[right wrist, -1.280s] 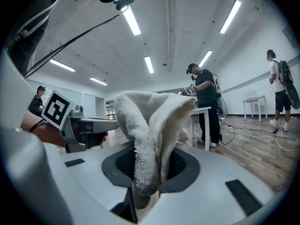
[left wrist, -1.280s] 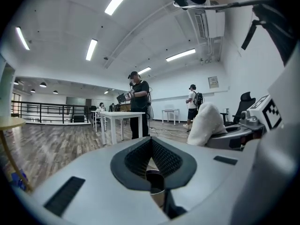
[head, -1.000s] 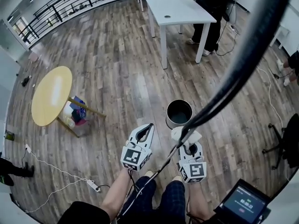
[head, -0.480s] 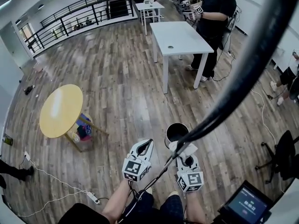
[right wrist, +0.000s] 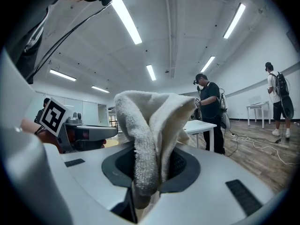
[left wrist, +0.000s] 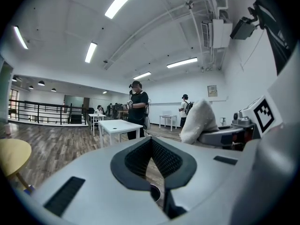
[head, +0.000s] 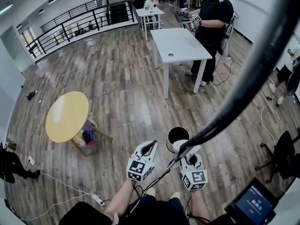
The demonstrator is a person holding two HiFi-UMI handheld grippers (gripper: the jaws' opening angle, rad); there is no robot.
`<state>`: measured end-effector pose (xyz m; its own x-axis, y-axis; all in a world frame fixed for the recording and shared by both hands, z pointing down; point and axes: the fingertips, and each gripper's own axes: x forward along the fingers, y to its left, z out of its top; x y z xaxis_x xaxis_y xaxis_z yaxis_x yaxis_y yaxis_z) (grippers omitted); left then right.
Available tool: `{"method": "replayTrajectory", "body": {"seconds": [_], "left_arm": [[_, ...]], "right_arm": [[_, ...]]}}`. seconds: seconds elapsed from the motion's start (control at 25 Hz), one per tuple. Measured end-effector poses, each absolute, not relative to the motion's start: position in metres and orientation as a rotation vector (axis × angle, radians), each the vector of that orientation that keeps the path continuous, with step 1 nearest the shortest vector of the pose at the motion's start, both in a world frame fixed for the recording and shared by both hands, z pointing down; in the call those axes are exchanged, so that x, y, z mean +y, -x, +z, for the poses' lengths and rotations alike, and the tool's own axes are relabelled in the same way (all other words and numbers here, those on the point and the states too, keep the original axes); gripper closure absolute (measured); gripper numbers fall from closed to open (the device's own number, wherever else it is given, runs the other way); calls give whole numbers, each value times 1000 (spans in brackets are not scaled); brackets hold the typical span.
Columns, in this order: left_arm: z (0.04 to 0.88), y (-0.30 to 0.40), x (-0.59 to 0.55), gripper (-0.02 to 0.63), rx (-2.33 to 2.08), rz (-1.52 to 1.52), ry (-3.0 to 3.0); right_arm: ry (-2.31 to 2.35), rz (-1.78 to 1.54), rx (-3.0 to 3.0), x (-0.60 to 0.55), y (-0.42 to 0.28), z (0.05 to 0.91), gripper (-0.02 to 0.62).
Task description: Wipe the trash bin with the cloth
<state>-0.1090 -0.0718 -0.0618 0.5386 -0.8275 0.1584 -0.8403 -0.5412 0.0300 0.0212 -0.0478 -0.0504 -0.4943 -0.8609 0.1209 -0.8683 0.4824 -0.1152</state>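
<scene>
A thick black cable (head: 243, 86) sweeps across the head view from the top right to between the grippers, blotting out a strip of floor (head: 122, 78). It crosses the near right edge of the bin (head: 174, 135). The cloth (head: 182, 145) overlaps the bin's near rim in that view, so whether cloth and rim touch cannot be told; the bin's outer wall hardly shows from above. The tips of the right gripper (head: 189, 156) are buried under the cloth. In the left gripper view a small curved rim shows through the gap below the pads, too little of it to name.

The bin is a small round can with a dark inside and a pale rim, standing upright on the wood floor just ahead of the grippers; a yellow table (head: 67, 116) stands well to its left and a white table (head: 180, 43) well beyond it, with a person (head: 213, 18) beside that.

The cloth (right wrist: 150, 135) is white terry, folded and bunched, rising above the jaws in a rounded hump. The right gripper (right wrist: 152, 168) has its jaws pressed onto the cloth's lower part. The left gripper (left wrist: 151, 142) has its ribbed pads meeting at the tips with nothing between them.

Both forearms come up from the bottom edge of the head view, the grippers side by side and pointing forward; the left gripper (head: 151, 145) sits left of the bin and apart from it, and the right one is directly before it. Both gripper views look out across the room and up to the ceiling lights.
</scene>
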Motion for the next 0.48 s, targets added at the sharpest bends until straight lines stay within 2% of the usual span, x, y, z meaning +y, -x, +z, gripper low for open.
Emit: {"method": "replayTrajectory", "body": {"seconds": [0.48], "left_arm": [[-99,82,-42,609,-1420,129,-2711]], "right_arm": [[-1579,241,-2670,-10,-34,-84,505]]}}
